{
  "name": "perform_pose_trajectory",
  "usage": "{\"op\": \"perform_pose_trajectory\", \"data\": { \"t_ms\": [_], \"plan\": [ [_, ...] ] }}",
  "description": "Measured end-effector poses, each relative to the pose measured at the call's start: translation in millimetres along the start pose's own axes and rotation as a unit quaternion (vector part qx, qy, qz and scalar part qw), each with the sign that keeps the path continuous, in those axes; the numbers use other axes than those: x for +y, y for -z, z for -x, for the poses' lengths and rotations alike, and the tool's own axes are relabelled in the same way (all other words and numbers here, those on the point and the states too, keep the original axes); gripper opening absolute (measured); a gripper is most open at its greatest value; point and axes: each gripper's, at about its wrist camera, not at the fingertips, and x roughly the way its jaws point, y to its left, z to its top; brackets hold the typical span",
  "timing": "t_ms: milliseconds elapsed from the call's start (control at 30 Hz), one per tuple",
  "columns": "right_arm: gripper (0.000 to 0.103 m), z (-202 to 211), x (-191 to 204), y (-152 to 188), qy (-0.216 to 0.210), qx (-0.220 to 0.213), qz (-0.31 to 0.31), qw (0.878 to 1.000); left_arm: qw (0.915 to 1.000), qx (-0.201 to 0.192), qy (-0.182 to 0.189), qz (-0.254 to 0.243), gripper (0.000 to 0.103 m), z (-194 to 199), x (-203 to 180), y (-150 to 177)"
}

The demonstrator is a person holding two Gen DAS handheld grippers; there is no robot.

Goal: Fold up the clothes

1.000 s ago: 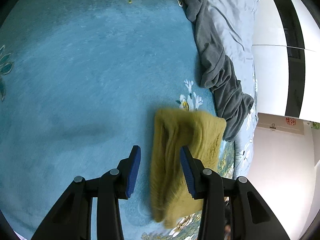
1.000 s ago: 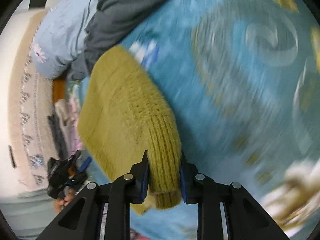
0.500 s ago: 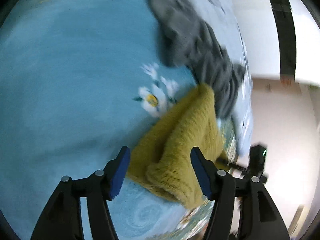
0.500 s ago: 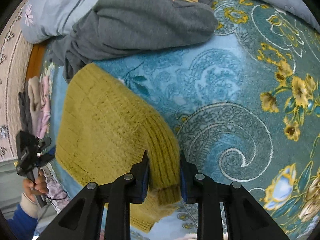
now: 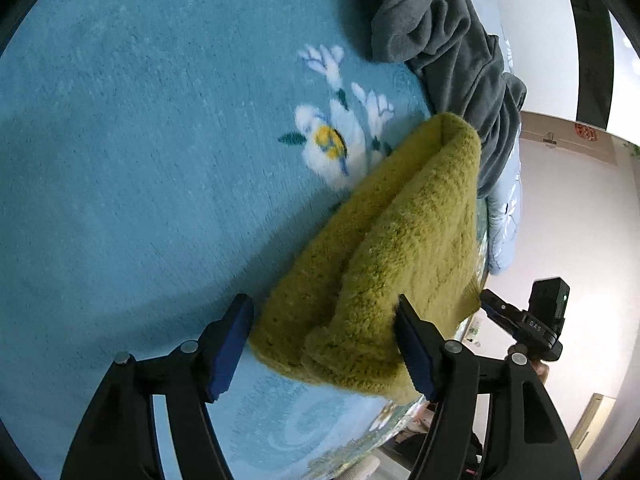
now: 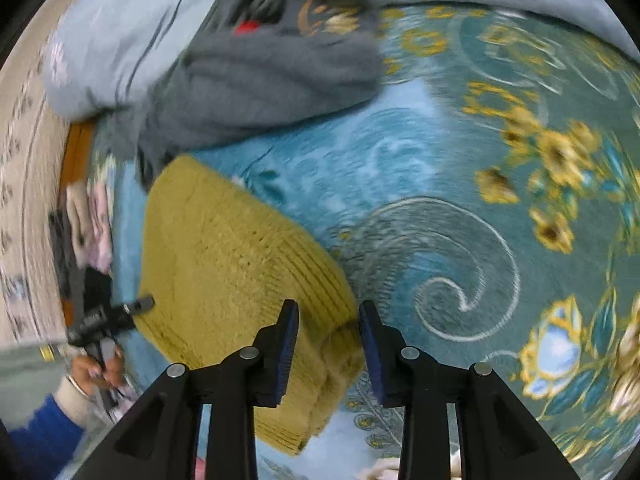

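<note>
Nearest, in the left view: left gripper (image 5: 324, 322), fingers wide apart and opening more. Between them, the near end of the yellow sweater (image 5: 400, 232), thick and fuzzy, folded over on itself. No squeeze on it now, just a touch on the right blue pad. Looks like letting go, with the fold done and the sweater lying on the bed (image 5: 140, 160).

In the right view: right gripper (image 6: 328, 320), fingers only a little apart and opening too. Between them, the ribbed edge of the sweater, with a thin gap on each side, so no real hold. Probably kept there to hold the layers flat while setting the pile down.

Sweater set close by the edge of the bed, on the left in the right view. Most likely put there to keep the wide blue middle free for the next thing.

Just past the sweater: a grey hoodie (image 6: 260, 76), bunched up and not folded. Touching the far corner of the sweater or just beside it; hard to tell which. Could get in the way of any push that way. Farther back: a pale blue quilt (image 6: 120, 40).

Off the bed on the left: some pink and dark clothes (image 6: 92, 220), too blurry to name. Near them, a hand (image 6: 96, 364) with a blue sleeve (image 6: 40, 440), holding the left gripper.
</note>
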Motion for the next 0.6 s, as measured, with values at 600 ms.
{"op": "perform_pose_trajectory", "data": {
  "t_ms": [600],
  "plan": [
    [0.043, -29, -21, 91, -0.11, -0.05, -0.149, 0.981, 0.9974, -0.048, -0.044, 0.03, 0.031, 15, 13, 111]
  ]
}}
